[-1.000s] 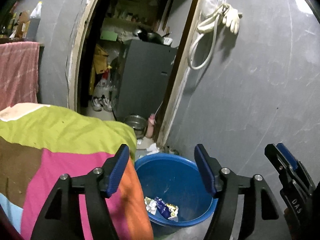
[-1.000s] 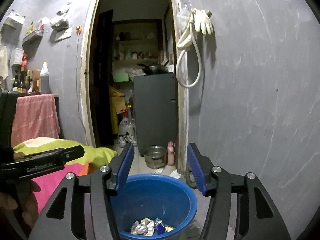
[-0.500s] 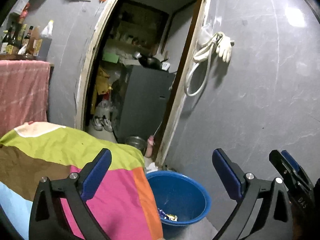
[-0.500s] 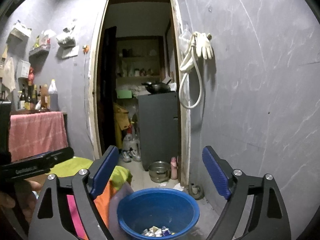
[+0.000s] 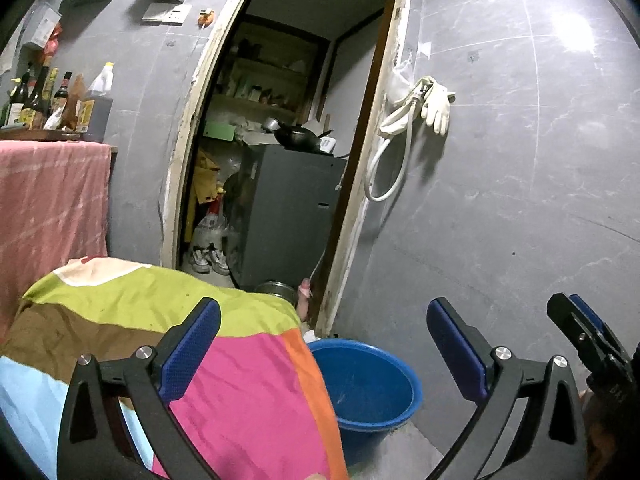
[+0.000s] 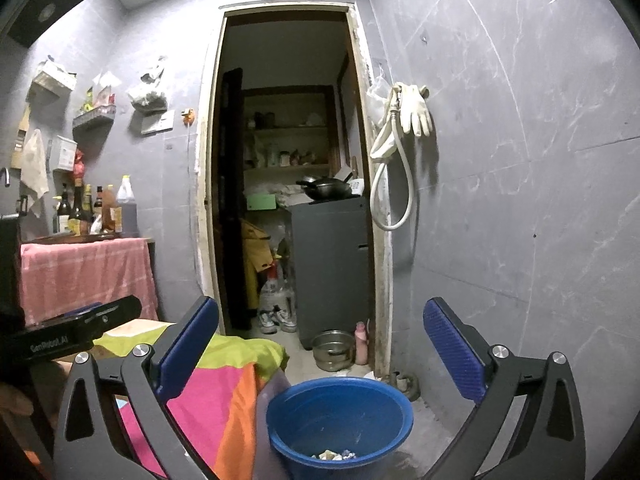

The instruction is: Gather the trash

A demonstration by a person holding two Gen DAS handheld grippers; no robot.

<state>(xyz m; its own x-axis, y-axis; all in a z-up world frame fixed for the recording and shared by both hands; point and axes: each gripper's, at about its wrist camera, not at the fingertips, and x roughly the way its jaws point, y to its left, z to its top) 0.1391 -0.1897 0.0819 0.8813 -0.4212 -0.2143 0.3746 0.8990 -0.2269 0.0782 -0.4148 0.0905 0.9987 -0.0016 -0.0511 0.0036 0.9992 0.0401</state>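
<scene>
At lower centre of the right wrist view: blue bucket (image 6: pixel 340 420) on the floor, crumpled wrappers (image 6: pixel 332 455) at its bottom. Right gripper (image 6: pixel 320 360) wide apart, just opened further, nothing between the pads. Left gripper (image 5: pixel 324 364) likewise spread, just opened further, empty. Left of the bucket: multicoloured cloth (image 5: pixel 240 380). Upper right: white gloves (image 6: pixel 416 114) hung on grey wall.

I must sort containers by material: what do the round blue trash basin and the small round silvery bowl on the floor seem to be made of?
Round blue trash basin: probably plastic; even colour, smooth rolled rim, dull sheen.
Small round silvery bowl: probably steel; grey metallic shine with bright reflections on its rim.
</scene>
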